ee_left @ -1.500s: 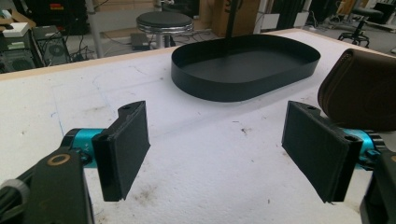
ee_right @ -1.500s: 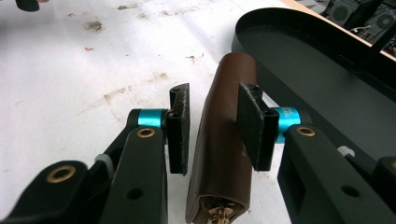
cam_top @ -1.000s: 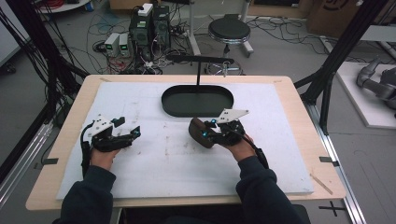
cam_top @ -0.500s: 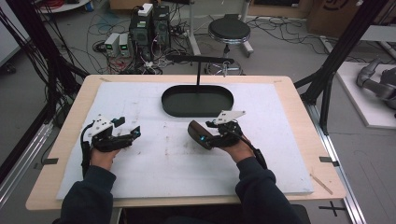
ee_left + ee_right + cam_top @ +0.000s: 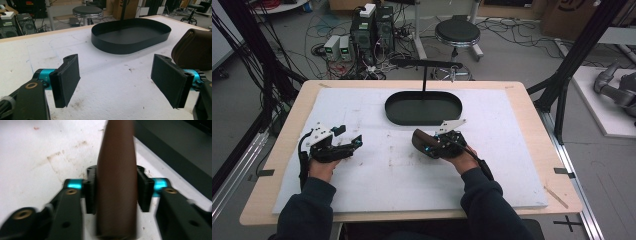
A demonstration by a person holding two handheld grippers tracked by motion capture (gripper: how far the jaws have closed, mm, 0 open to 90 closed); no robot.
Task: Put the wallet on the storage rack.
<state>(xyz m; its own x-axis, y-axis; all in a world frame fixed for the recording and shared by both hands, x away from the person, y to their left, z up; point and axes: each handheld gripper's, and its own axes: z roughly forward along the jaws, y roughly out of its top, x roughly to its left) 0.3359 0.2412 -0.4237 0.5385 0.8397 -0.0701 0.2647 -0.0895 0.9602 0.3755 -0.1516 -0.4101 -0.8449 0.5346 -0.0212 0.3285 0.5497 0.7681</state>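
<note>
Right gripper (image 5: 428,145) — a black two-jaw tool with teal fittings and a grey three-cornered plate on top, held in the person's right hand (image 5: 462,157); its jaws have just been closing and are seen pressed against both flanks of a dark brown, rounded leather-like case (image 5: 116,185), which is pinched between the pads (image 5: 90,192) in the right gripper view. In the high view the brown case (image 5: 419,141) is found near the middle of the table, just in front of the tray and apart from it, at the gripper's tip. Left gripper (image 5: 354,142) — a matching black tool held in the left hand (image 5: 323,167), well apart from the right one, low over the sheet; its jaws are spread wide with nothing between them, and bare white surface is seen between the two flat black pads (image 5: 66,80) in the left gripper view. Black oval metal tray with a low upright wall (image 5: 394,112) — set at the far middle of the sheet, with a thin black post rising behind it. White foam-like sheet (image 5: 377,175), lightly stained, is laid over a pale wooden table (image 5: 537,130). A round black stool (image 5: 457,32) and cabled electronic boxes (image 5: 372,25) are noted on the floor beyond.
</note>
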